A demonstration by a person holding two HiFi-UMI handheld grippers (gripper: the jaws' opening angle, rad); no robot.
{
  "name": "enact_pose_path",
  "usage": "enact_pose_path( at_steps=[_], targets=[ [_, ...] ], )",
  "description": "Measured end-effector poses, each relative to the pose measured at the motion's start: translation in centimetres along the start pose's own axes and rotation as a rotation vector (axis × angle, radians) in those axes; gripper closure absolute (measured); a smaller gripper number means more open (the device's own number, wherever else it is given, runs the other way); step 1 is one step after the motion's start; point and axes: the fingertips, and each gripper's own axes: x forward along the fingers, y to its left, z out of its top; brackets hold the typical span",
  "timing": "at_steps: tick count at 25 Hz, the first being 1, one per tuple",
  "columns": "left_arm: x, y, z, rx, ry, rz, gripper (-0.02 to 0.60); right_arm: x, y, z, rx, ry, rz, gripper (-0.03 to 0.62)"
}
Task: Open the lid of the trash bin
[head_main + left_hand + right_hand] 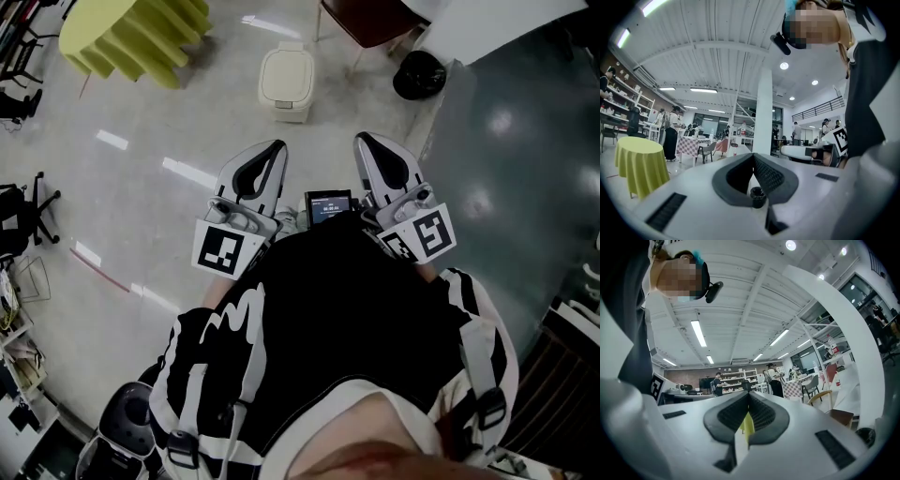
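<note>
The cream trash bin [286, 82] stands on the pale floor ahead of me, its lid down. Both grippers are held close to the person's chest, well short of the bin and apart from it. My left gripper [276, 147] points towards the bin, jaws closed tip to tip with nothing between them. My right gripper [362, 140] sits beside it, likewise shut and empty. In the left gripper view the left gripper [753, 155] looks out over the room and the bin is out of sight. The right gripper [748, 394] likewise shows no bin.
A round table under a yellow cloth [131, 33] stands far left. A black round bin [419, 75] and a chair [370, 19] are right of the cream bin. A small screen [328, 204] sits between the grippers. An office chair [28, 211] is at the left edge.
</note>
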Motion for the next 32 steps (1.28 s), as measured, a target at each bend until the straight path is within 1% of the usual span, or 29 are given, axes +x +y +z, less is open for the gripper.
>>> enact_pose_path(
  at_steps=[12, 17, 23, 27, 32],
  targets=[
    [0.1, 0.3, -0.3, -0.008, 0.01, -0.011, 0.574, 0.1, 0.2, -0.5, 0.012, -0.002, -0.011, 0.585],
    [0.3, 0.2, 0.2, -0.002, 0.009, -0.016, 0.574, 0.1, 0.3, 0.0, 0.009, -0.011, -0.007, 0.585],
    [0.1, 0.0, 0.5, 0.012, -0.009, 0.01, 0.574, -0.1, 0.0, -0.3, 0.009, 0.0, 0.019, 0.585],
    [-0.2, -0.3, -0.1, 0.003, 0.008, 0.026, 0.574, -0.1, -0.3, -0.9, 0.024, 0.014, 0.032, 0.585],
    [-0.1, 0.7, -0.2, 0.003, 0.015, 0.05, 0.574, 0.8, -0.4, -1.2, 0.037, 0.022, 0.05, 0.585]
  ],
)
